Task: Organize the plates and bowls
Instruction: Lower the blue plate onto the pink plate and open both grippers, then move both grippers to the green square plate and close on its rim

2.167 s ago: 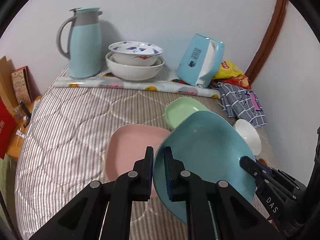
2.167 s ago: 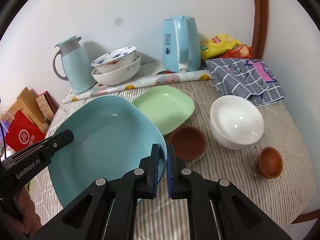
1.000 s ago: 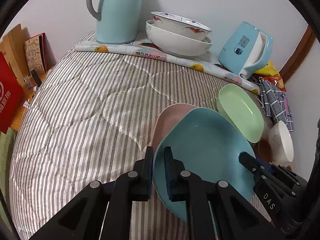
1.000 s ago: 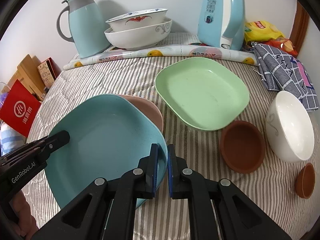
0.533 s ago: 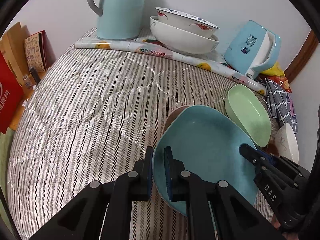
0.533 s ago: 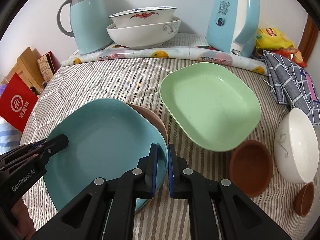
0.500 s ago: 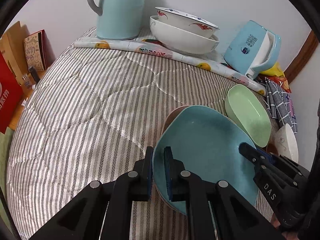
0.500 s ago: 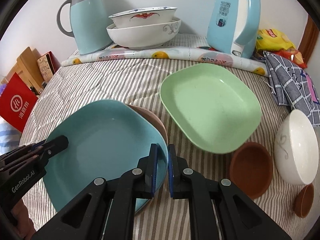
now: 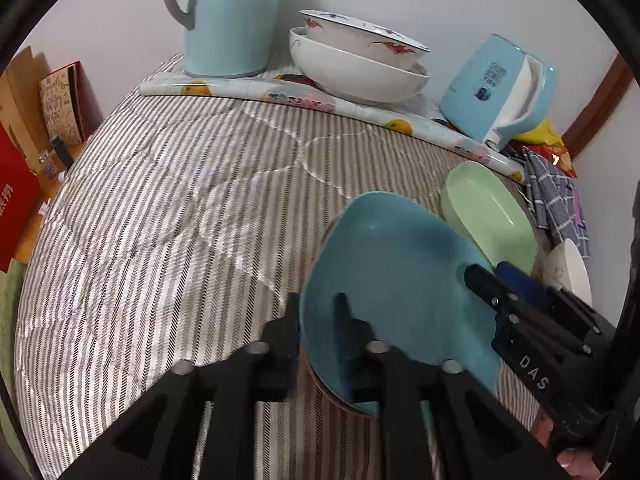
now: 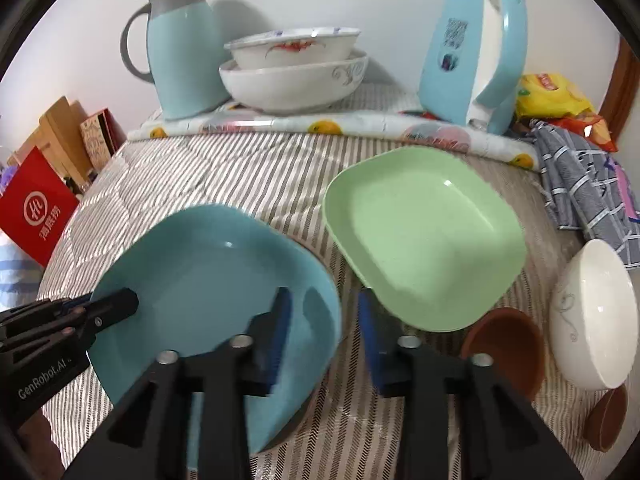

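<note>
Where writing can be read, the right tool [image 9: 486,274] shows white letters "DAS" on its black finger in the left wrist view, and the left tool [image 10: 114,306] shows "GenRobot.AI" on its side in the right wrist view; a red bag [image 10: 34,216] off the far left edge of the bench carries a white round logo with Chinese characters, and the light blue kettle [image 10: 472,60] at the back bears a dark printed label too blurred to read. Lying nearly flat on the striped cloth of the bench [image 9: 168,200], the blue plate [image 10: 208,280] sits on top of a darker plate of which only a thin brown edge shows at its right rim, hollow side up; it is a rounded square, with one rounded corner pointing away toward the back wall. Just beside it on the right lies the green plate [image 10: 420,236], then a brown bowl [image 10: 508,344] and a white bowl [image 10: 592,316]. Both tools have just been opening: the left tool's jaws stand a little apart astride the plate's left rim, and the right tool's jaws stand wider astride the right rim, one blue pad [image 10: 276,332] over the plate's hollow and the other outside over the cloth, neither pressing on it
</note>
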Available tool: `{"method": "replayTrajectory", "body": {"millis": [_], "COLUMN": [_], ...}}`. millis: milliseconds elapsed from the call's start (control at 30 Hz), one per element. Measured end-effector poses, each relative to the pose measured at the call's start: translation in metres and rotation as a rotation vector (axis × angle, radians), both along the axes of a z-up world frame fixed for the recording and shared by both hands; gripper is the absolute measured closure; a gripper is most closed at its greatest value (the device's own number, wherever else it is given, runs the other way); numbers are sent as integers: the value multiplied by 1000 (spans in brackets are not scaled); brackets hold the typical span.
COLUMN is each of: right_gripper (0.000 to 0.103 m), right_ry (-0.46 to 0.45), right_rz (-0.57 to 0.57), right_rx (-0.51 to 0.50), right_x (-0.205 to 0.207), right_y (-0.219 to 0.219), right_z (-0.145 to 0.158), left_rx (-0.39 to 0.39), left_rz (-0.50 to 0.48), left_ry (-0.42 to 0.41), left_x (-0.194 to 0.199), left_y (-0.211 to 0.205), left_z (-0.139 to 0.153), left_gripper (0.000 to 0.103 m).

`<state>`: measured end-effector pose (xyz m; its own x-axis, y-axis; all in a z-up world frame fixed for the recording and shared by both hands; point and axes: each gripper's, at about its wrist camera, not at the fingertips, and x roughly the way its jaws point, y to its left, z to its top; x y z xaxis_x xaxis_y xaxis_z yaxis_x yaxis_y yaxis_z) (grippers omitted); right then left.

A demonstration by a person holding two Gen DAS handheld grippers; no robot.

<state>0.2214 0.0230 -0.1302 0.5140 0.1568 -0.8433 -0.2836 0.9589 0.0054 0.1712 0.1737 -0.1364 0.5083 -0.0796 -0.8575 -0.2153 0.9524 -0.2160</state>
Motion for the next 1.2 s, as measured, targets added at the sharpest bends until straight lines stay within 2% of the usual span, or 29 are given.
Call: {"method": "replayTrajectory", "body": {"millis": [33,133,200,233,267,400,500,733,967,1200], "right_gripper": [57,55,53,49,46,46,46,46,45,45], "right_ry": [-17,-44,-50,-52,-53,-57,-52,-40,-33,-83], "right_rz": [-7,-20,-24,-28,-35,-53,-63,-83,-93,-131], "right_rx": [2,18,23,25,28,41,52,54,82,87], "right_x": [-2,-9,-13,-16,-19,-32,-42,-58,-71,-82], "right_y": [-2,-9,-14,-16,-19,-30,-37,-52,-62,-78], "right_z": [4,16,20,22,23,27,28,28,32,52], "left_rx": [3,21,30,39,53,42,64,86,102,122], "left_rz": [0,-4,-22,-30,-31,-40,-41,-50,-24,-26], "left_ry": [-7,-23,-21,-21,-22,-7,8,27,-3,-57], "left_x": [-2,-8,-10,-11,-14,-17,-20,-28,-40,-44], "left_y": [-1,-4,-8,-10,-13,-22,-30,-39,-36,-46], "left_z": [2,7,9,10,11,7,4,6,23,49], "left_gripper": [65,62,56,55,55,55,53,45,43,43]}}
